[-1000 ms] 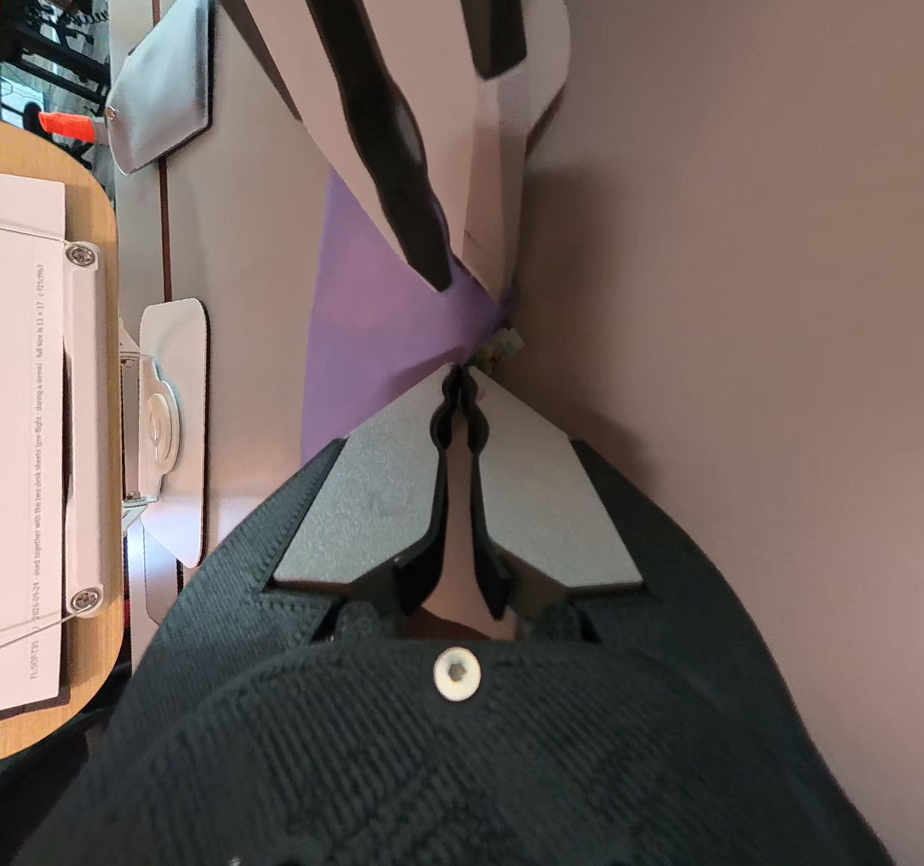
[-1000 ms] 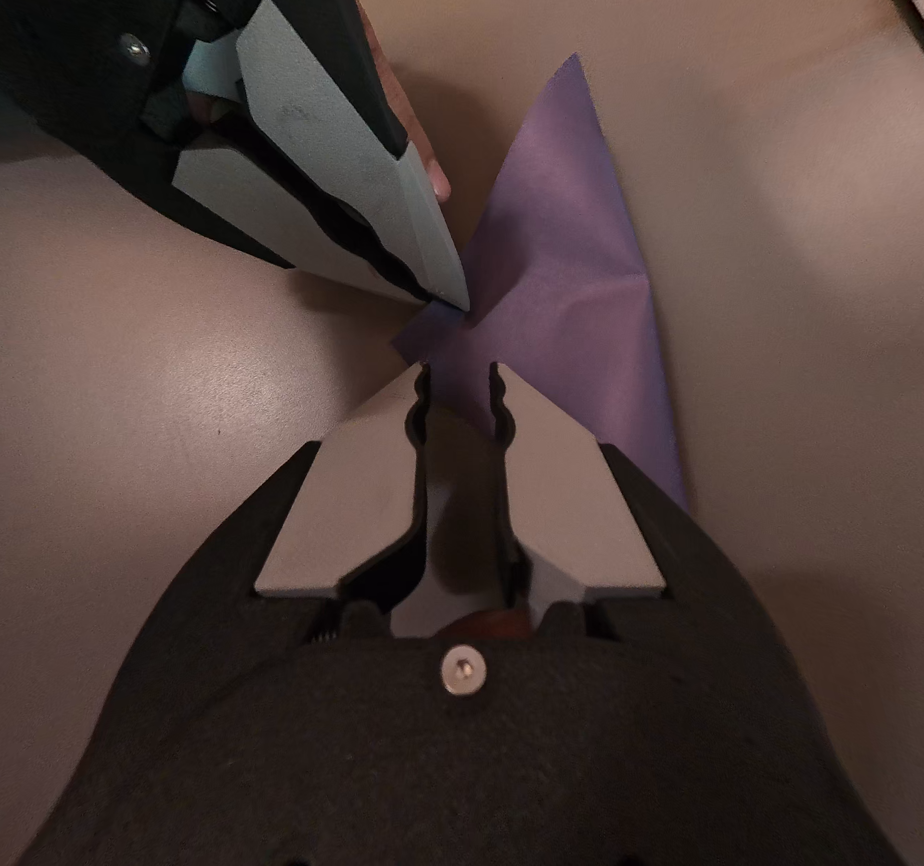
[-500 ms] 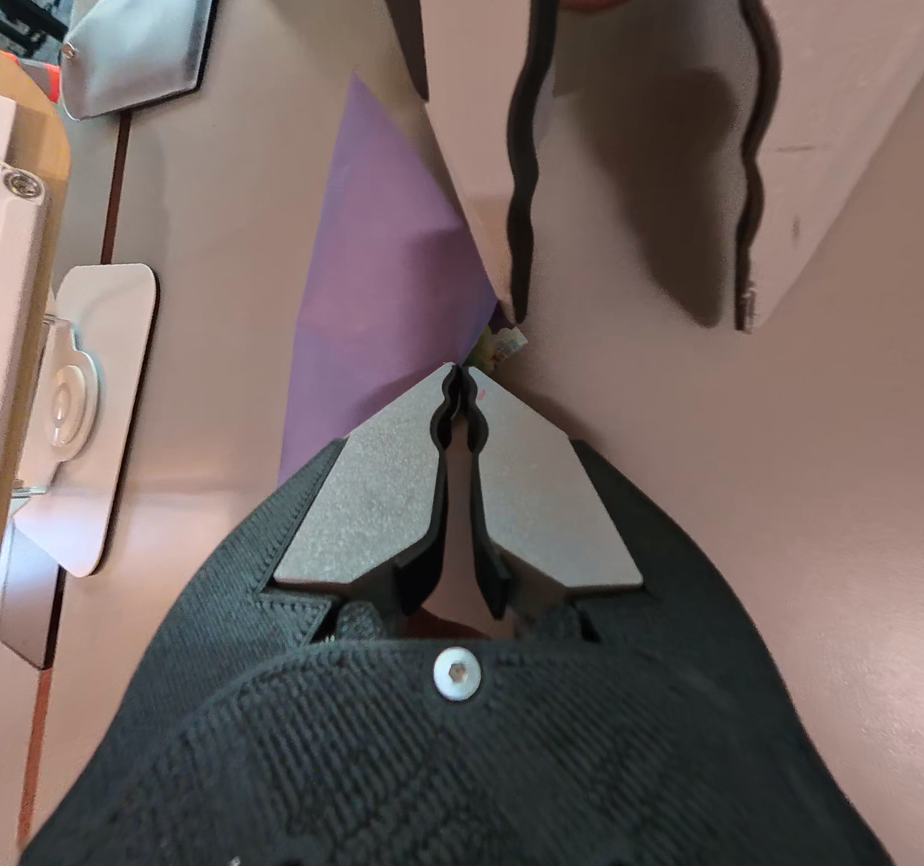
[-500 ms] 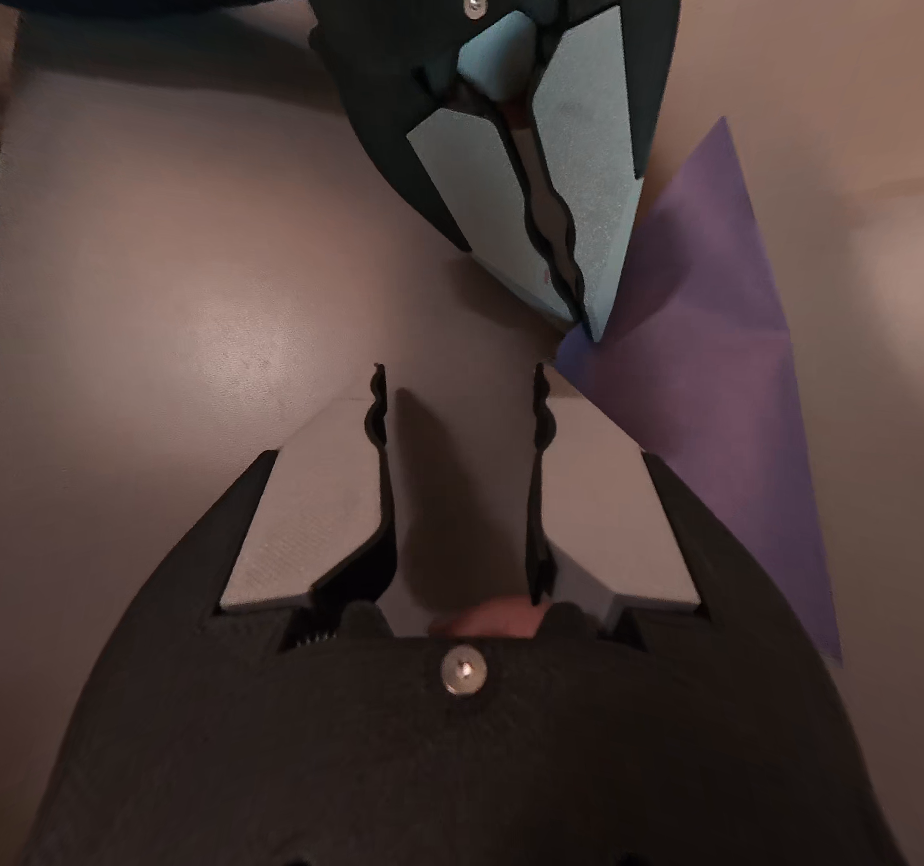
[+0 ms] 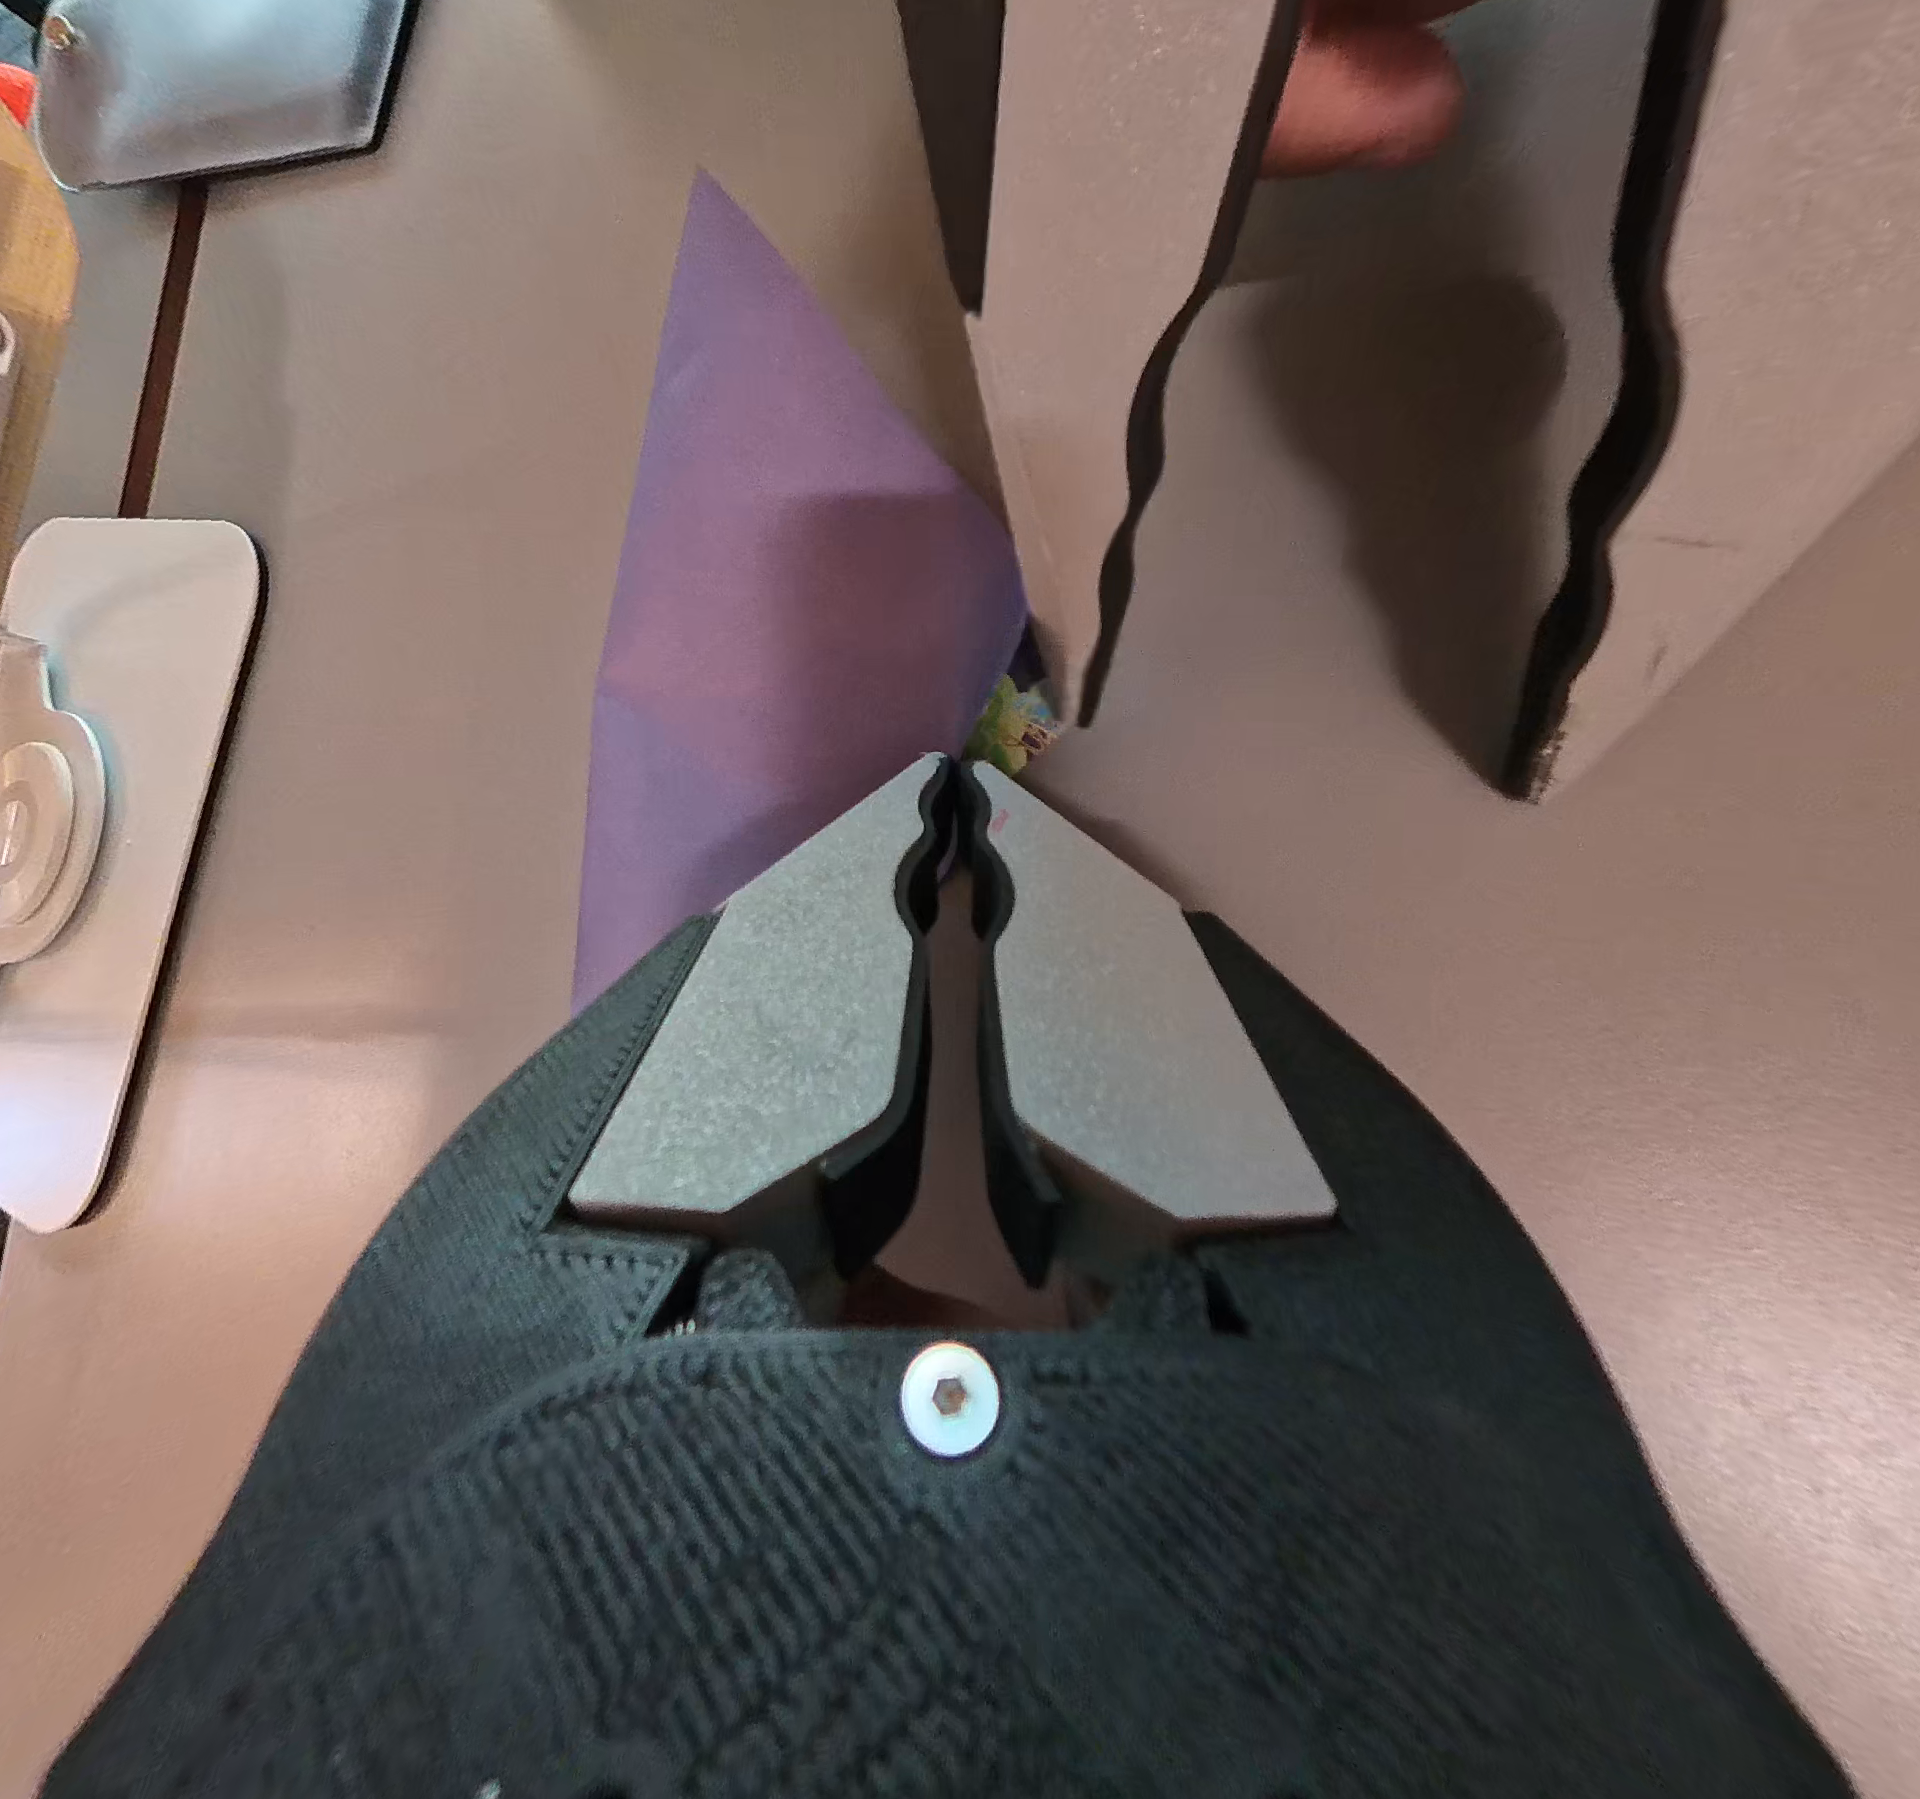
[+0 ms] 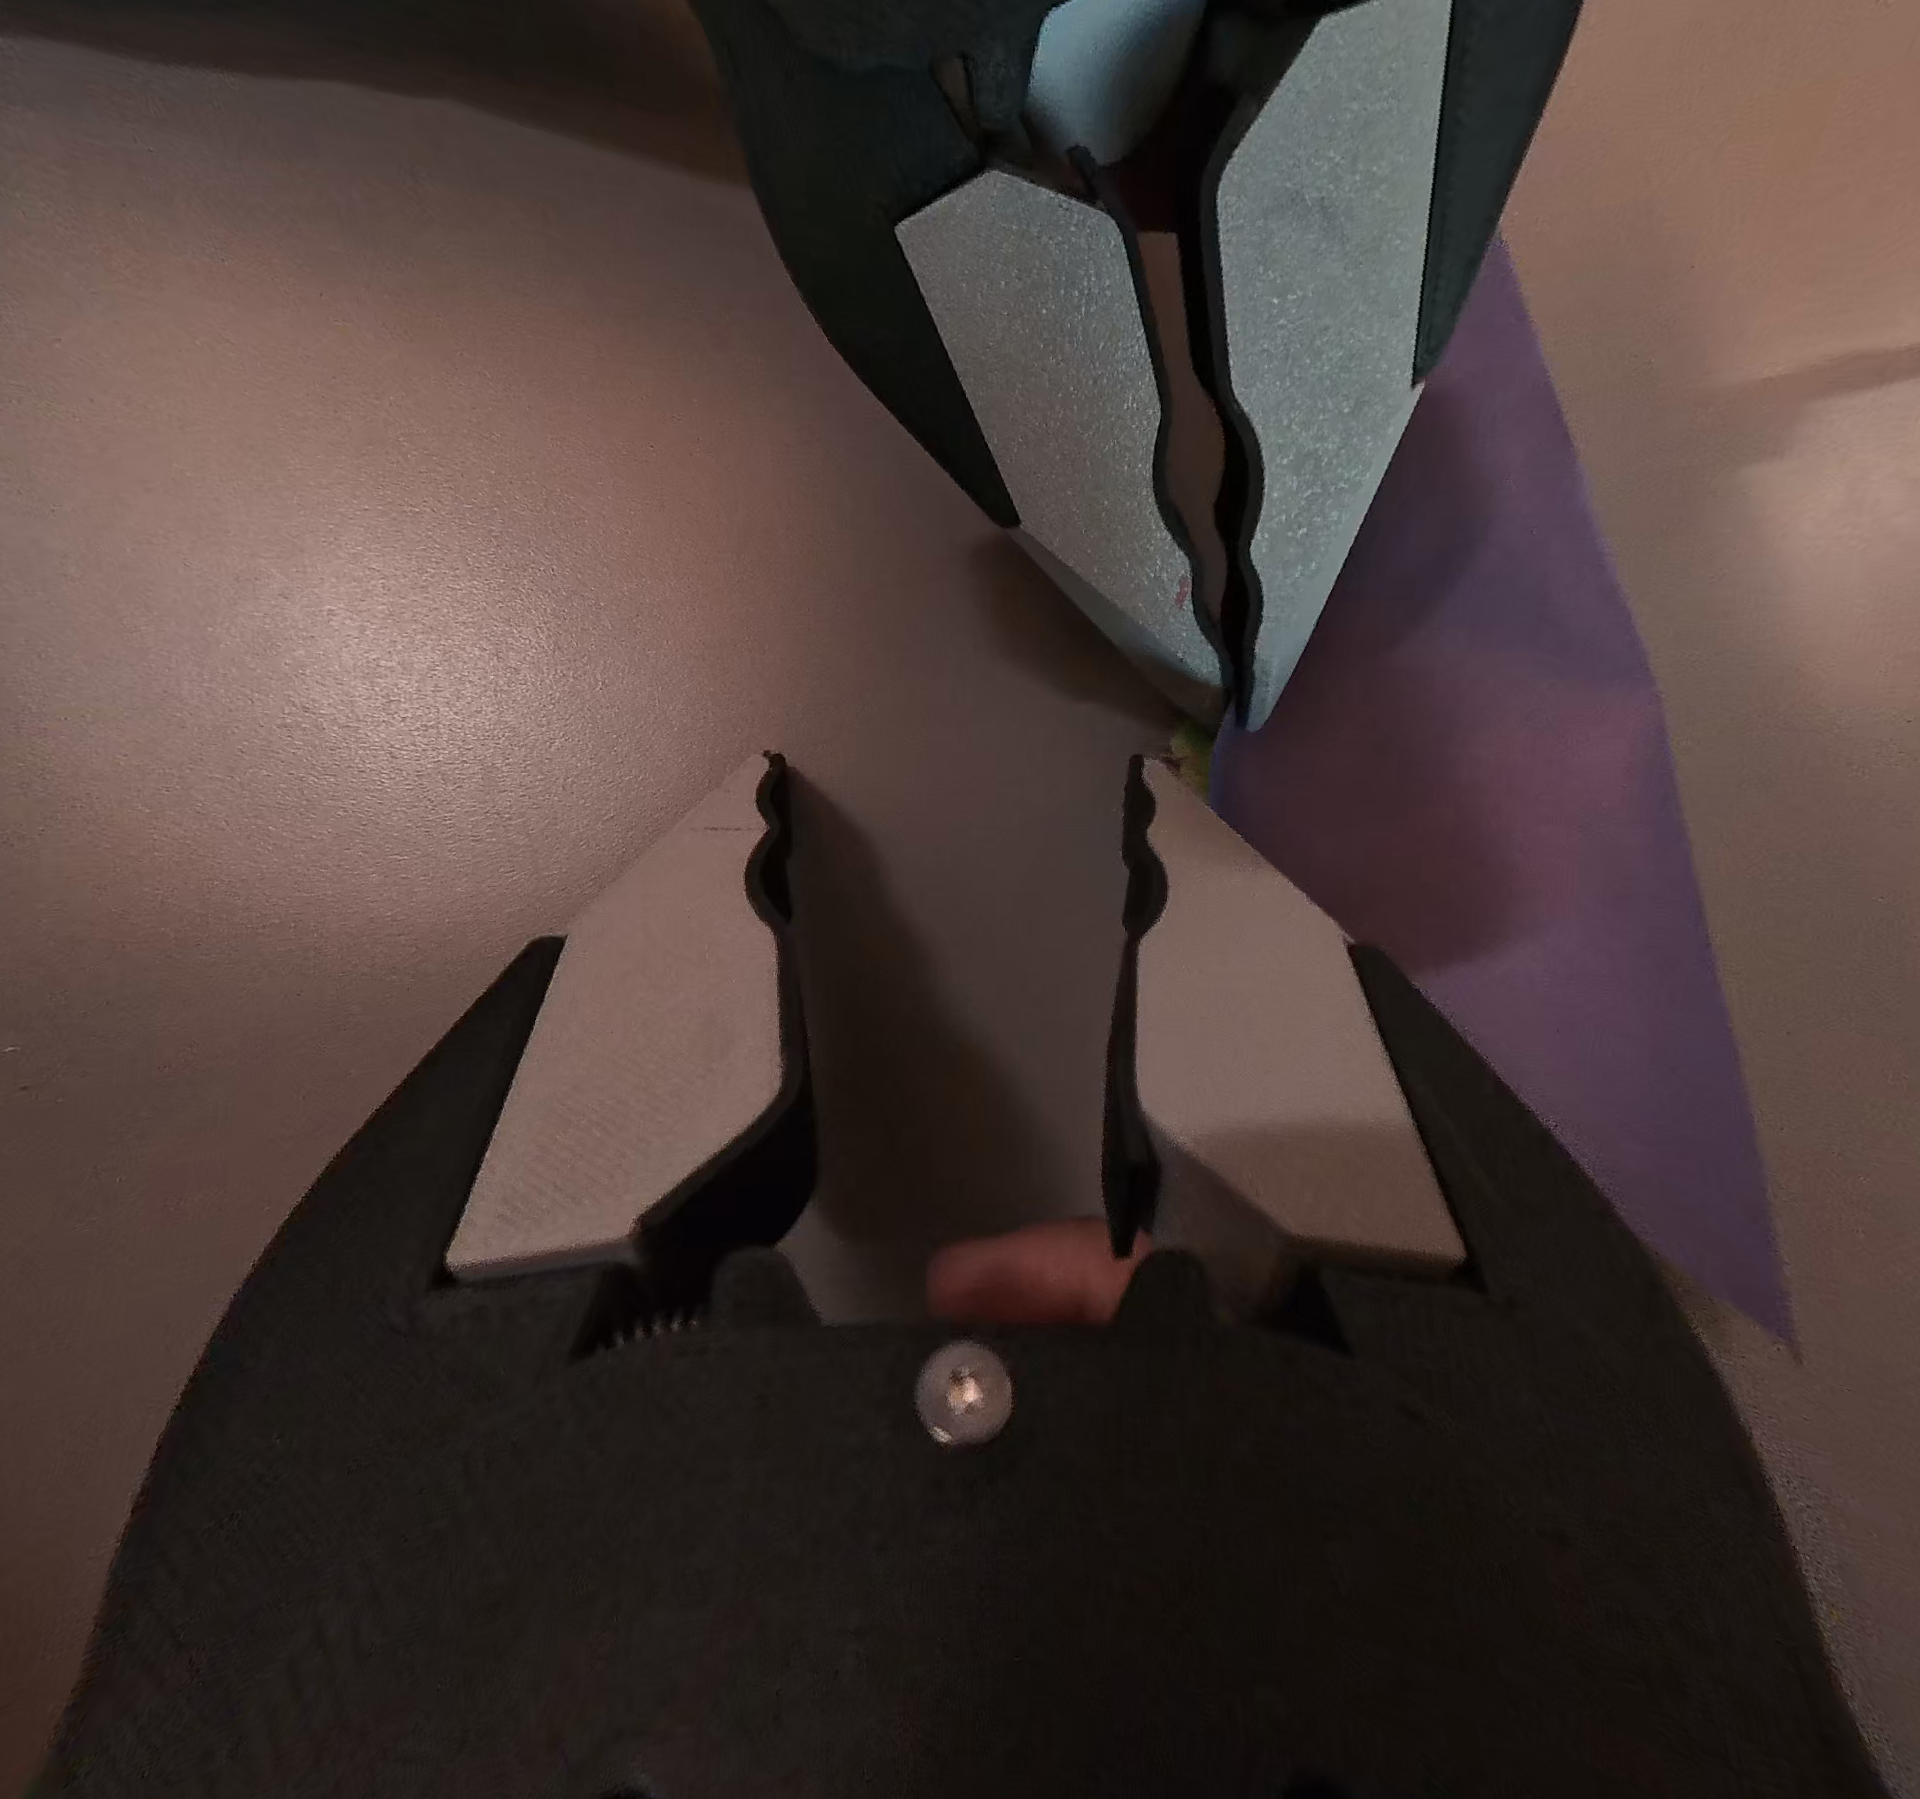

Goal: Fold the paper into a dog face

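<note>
A purple folded paper (image 5: 769,606) lies flat on the tan table, a long triangle; it also shows in the right wrist view (image 6: 1507,814). A small green printed bit (image 5: 1013,721) sticks out at its near corner. My left gripper (image 5: 954,767) is shut, with its tips pressed down at that corner; it comes in from the top of the right wrist view (image 6: 1231,705). My right gripper (image 6: 956,762) is open and empty, just left of the paper's corner, with its right fingertip (image 6: 1143,773) beside the green bit. It shows open in the left wrist view (image 5: 1309,741).
A grey pouch-like plate (image 5: 229,35) and a white rounded plate (image 5: 114,814) with a clear fitting lie at the left of the table. A wooden edge (image 5: 31,295) is at the far left. A person's fingertip (image 5: 1361,97) shows behind the right gripper.
My right gripper has opened wide and slid left off the paper's corner. My left gripper has stayed shut at the corner, turning to face the right gripper more squarely.
</note>
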The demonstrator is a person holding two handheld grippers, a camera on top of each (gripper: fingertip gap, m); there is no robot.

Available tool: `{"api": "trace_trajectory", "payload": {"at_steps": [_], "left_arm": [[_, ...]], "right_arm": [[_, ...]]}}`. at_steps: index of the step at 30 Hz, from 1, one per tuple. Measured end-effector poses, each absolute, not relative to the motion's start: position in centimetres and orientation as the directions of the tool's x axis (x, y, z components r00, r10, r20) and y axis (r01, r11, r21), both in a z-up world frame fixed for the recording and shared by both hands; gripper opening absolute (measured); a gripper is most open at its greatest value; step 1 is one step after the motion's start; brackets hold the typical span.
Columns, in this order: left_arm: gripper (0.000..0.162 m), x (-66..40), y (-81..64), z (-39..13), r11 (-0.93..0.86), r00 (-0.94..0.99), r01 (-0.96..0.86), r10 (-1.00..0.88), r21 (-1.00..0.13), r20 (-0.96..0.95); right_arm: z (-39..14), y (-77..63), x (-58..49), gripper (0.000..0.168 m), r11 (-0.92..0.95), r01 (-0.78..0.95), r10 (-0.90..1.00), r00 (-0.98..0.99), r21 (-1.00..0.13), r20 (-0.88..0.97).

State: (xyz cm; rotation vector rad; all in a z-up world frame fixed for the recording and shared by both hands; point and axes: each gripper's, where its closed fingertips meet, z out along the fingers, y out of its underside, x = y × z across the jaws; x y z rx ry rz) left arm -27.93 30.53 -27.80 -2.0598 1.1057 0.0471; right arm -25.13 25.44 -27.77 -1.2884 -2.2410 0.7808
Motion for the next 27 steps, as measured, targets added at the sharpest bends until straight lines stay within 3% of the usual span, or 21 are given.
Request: {"api": "trace_trajectory", "payload": {"at_steps": [4, 6, 19, 27], "left_arm": [[0.000, -28.0, 30.7, -27.8, -0.317, 0.621, -0.723, -0.688, -0.614, -0.376], [0.000, -28.0, 30.7, -27.8, -0.318, 0.622, -0.721, -0.689, -0.615, -0.373], [0.000, -27.9, 30.8, -27.8, -0.313, 0.614, -0.731, -0.689, -0.606, -0.384], [0.000, -28.5, 31.5, -27.8, -0.272, 0.546, -0.817, -0.649, -0.509, -0.529]], "right_arm": [[-28.0, 25.8, -25.2, 0.063, 0.349, 0.659, 0.895, -0.446, -0.667, 0.028], [-28.0, 26.3, -25.3, 0.075, 0.353, 0.655, 0.901, -0.430, -0.668, 0.054], [-28.3, 25.4, -25.1, 0.089, 0.343, 0.675, 0.896, -0.444, -0.654, 0.011], [-28.4, 25.0, -24.7, 0.099, 0.368, 0.661, 0.878, -0.478, -0.654, 0.011]]}}
